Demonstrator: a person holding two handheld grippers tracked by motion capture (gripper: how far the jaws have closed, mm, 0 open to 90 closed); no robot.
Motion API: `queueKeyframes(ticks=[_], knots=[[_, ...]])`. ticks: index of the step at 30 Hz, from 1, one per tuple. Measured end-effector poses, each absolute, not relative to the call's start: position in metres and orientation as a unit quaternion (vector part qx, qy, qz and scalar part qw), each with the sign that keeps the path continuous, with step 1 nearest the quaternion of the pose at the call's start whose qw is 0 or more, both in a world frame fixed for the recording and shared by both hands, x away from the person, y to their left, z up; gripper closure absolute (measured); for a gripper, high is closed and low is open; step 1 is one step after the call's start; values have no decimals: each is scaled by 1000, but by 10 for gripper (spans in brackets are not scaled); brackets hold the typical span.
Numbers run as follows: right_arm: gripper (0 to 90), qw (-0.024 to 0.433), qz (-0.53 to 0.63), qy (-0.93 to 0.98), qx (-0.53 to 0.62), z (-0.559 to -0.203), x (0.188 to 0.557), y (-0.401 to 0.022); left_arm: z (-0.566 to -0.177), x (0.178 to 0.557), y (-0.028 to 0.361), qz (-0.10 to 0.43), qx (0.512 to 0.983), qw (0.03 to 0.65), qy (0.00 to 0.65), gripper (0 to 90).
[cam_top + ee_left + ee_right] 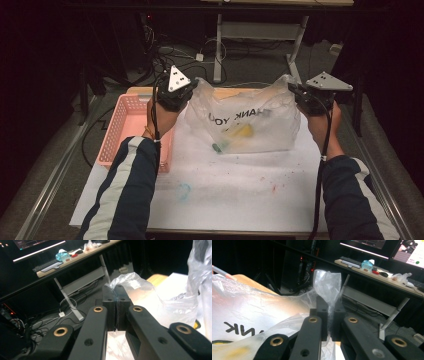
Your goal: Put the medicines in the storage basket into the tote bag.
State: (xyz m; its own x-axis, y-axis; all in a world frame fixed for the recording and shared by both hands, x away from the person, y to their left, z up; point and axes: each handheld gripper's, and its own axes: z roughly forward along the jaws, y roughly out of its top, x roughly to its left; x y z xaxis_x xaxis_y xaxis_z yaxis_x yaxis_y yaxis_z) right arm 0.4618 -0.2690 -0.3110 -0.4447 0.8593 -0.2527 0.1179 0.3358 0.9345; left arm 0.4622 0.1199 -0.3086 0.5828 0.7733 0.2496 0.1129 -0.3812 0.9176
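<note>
Sleeves low in the high view, your left gripper (186, 96) is clamped tight on one handle of the plastic bag (250, 122), beside the pink basket (125, 125). Bag sits mid-table, yellow item (239, 131) inside. Your right gripper (298, 95) pinches the other handle. You're at the lifting step; next, raise both evenly.

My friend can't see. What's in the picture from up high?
Two hands hold up a clear plastic bag by its handles, with the left gripper and right gripper shut on them. A pink basket sits left on the white table.
</note>
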Motion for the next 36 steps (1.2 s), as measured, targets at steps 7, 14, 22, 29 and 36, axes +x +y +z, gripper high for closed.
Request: queueKeyframes(ticks=[7, 14, 22, 29, 36], knots=[[900, 412, 467, 700, 350, -301, 466, -272, -298, 464, 118, 359, 741, 481, 300, 868], [900, 411, 474, 694, 353, -290, 470, -272, -287, 464, 113, 363, 738, 489, 291, 868], [900, 408, 477, 698, 345, -286, 468, -265, -276, 457, 105, 366, 738, 499, 271, 868], [900, 400, 501, 690, 335, -273, 462, -264, -257, 445, 102, 374, 728, 518, 250, 868], [900, 405, 522, 681, 316, -251, 452, -257, -237, 435, 96, 383, 720, 530, 232, 868]])
